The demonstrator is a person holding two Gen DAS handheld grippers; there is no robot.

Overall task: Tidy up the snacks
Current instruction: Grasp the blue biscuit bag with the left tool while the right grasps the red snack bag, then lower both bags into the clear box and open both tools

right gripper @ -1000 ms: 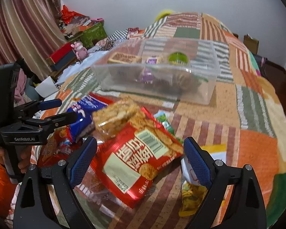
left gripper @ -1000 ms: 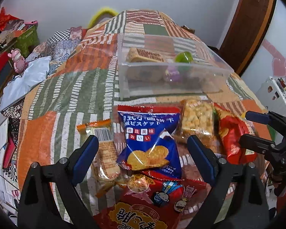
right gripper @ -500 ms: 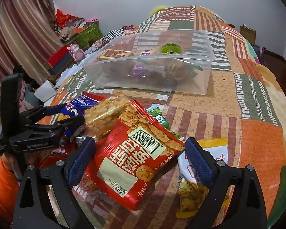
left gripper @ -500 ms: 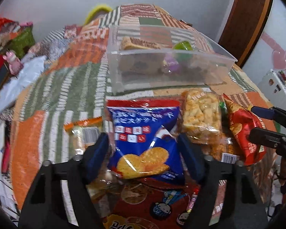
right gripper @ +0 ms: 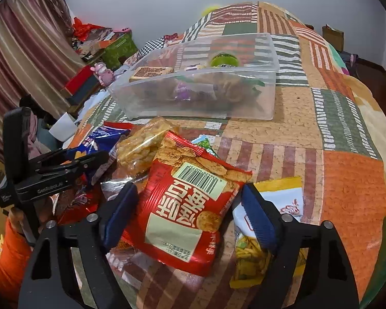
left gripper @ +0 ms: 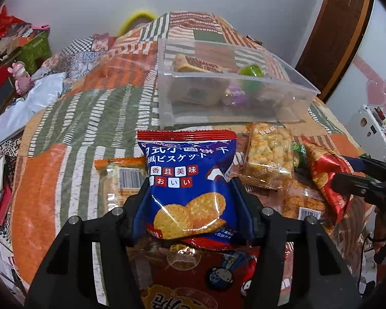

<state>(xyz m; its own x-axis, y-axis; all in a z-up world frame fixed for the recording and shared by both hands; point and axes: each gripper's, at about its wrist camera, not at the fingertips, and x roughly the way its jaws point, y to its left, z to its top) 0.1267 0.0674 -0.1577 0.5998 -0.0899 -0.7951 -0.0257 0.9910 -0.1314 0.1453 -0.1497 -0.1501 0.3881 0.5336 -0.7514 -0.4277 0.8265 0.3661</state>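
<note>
Left wrist view shows the left gripper (left gripper: pixel 190 206) with its fingers clamped on the lower half of the blue biscuit bag (left gripper: pixel 190 180), raised a little above the snack pile on the patchwork bed (left gripper: pixel 90 118), short of the clear plastic bin (left gripper: pixel 229 97). That bag looks light, air-puffed and slick, its biscuits brittle, so a gentle squeeze across the middle seems safest. Right wrist view has the right gripper (right gripper: pixel 190 211) with fingers apart, straddling the red cracker bag (right gripper: pixel 187 206), equally crinkly and crushable; its sealed edges would bear a firmer pinch.
</note>
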